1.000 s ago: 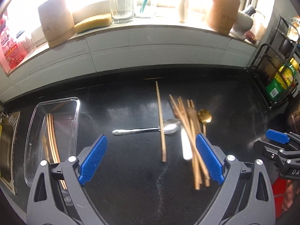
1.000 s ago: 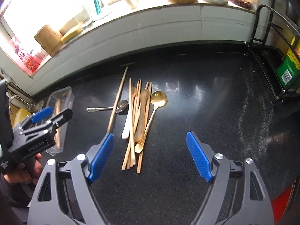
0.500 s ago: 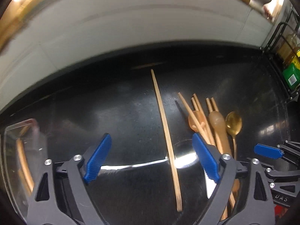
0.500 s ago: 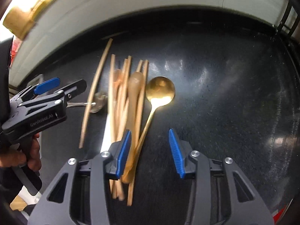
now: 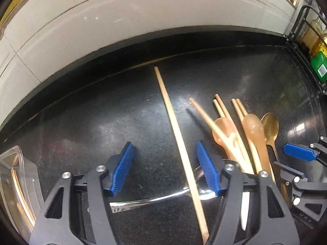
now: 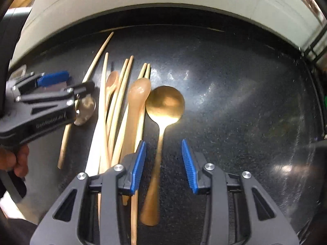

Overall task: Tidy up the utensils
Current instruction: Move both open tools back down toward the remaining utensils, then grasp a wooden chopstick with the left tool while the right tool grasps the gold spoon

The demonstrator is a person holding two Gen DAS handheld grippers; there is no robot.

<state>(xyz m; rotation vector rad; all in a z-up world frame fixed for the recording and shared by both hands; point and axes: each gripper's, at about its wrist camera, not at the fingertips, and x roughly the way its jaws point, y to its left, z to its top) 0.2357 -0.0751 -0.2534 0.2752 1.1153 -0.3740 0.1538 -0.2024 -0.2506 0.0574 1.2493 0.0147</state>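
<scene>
Utensils lie scattered on a black countertop (image 5: 85,126), which fills most of both views and runs back to a pale tiled wall (image 5: 122,16). At the counter's left edge sits a clear plastic tray (image 5: 12,163) with a few wooden sticks inside it. On the far right stands a black wire rack (image 5: 302,32) holding a green-labelled bottle (image 5: 319,65).

The left gripper (image 5: 165,169) points steeply down at the counter. Its jaws have just been closing and now stand partly apart, with a lone chopstick (image 5: 173,122) passing between the blue pads, nearer the right one; neither pad visibly presses on it, so nothing is gripped. A silver spoon (image 5: 151,201) lies crosswise under that chopstick, its bowl beneath the right finger.

The right gripper (image 6: 163,163) also points down, and its jaws too have just been closing. They remain apart on either side of the handle of a gold spoon (image 6: 165,104); the handle runs close beside the left pad, with a clear gap to the right pad, so the spoon is straddled rather than clamped.

Just left of the gold spoon lies a bundle of chopsticks (image 6: 122,94) mixed with a translucent amber spoon (image 6: 139,94), a smaller wooden spoon (image 6: 112,81) and a white-handled piece (image 6: 94,149). A hand (image 6: 18,159) holds the left gripper at that view's edge.
</scene>
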